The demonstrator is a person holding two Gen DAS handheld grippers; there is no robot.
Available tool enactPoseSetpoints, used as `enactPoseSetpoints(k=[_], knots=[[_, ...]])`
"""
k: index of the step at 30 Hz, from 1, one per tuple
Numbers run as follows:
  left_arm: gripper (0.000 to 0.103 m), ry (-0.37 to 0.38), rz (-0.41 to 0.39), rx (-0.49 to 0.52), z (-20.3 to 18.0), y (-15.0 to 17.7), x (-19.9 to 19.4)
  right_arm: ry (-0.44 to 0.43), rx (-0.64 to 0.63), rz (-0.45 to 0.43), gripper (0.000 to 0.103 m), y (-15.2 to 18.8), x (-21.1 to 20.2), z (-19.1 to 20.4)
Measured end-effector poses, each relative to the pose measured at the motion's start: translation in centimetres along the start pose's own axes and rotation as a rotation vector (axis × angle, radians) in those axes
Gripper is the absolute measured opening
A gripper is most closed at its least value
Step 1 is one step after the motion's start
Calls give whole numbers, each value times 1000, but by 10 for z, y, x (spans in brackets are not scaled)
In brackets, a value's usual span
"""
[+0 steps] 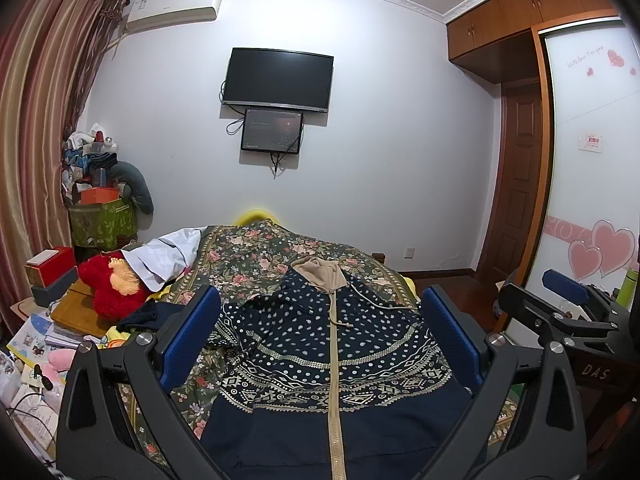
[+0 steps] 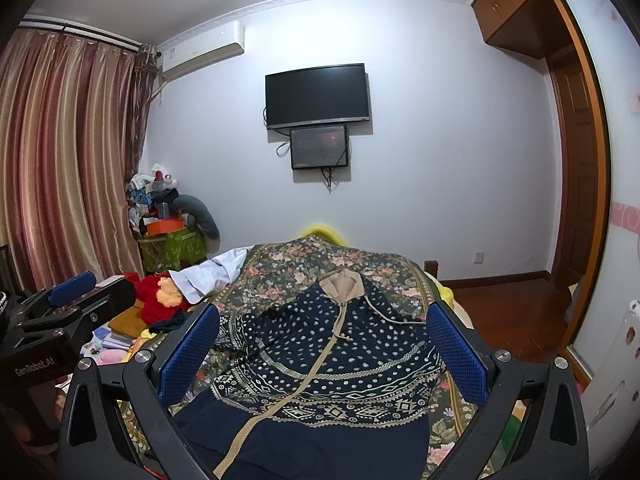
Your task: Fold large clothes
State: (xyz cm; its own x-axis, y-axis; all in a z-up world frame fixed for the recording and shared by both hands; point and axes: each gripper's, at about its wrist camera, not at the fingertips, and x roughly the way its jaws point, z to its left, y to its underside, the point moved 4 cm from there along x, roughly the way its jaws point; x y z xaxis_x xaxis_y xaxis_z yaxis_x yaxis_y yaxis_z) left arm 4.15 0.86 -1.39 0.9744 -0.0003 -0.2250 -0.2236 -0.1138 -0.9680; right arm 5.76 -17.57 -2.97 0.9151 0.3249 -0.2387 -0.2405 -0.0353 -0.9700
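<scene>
Navy dotted hoodie [image 1: 320, 344] lay spread flat along the bed [image 1: 248, 256], zip up, hood toward the far edge, ready for folding. Left gripper [image 1: 320, 336] and right gripper [image 2: 320, 344] hovered above, wide apart, holding nothing.

White wall [image 1: 380, 160] with mounted television [image 1: 278, 80], air conditioner [image 1: 176, 7], striped curtains [image 1: 36, 120], wooden wardrobe [image 1: 520, 12], floral-covered bed [image 1: 256, 256]

I see my right gripper [image 2: 323, 344] spread wide above the navy patterned hooded jacket [image 2: 320, 368] lying zipped on the floral bedspread [image 2: 280, 276], left gripper [image 2: 72, 292] hovering far left.
</scene>
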Motion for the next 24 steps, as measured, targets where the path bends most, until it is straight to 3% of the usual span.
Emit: enactPoseSetpoints(k=[4,12,20,24], knots=[[101,5,12,-4,4,1,5,-2,2,16,103,2,8,0],[101,-57,63,-19,36,2,41,-2,2,55,103,2,50,-1],[101,-141,189,-11,96,19,111,-15,-20,146,103,1,139,7],[101,-224,245,-30,141,39,150,-5,-69,222,103,8,197,19]])
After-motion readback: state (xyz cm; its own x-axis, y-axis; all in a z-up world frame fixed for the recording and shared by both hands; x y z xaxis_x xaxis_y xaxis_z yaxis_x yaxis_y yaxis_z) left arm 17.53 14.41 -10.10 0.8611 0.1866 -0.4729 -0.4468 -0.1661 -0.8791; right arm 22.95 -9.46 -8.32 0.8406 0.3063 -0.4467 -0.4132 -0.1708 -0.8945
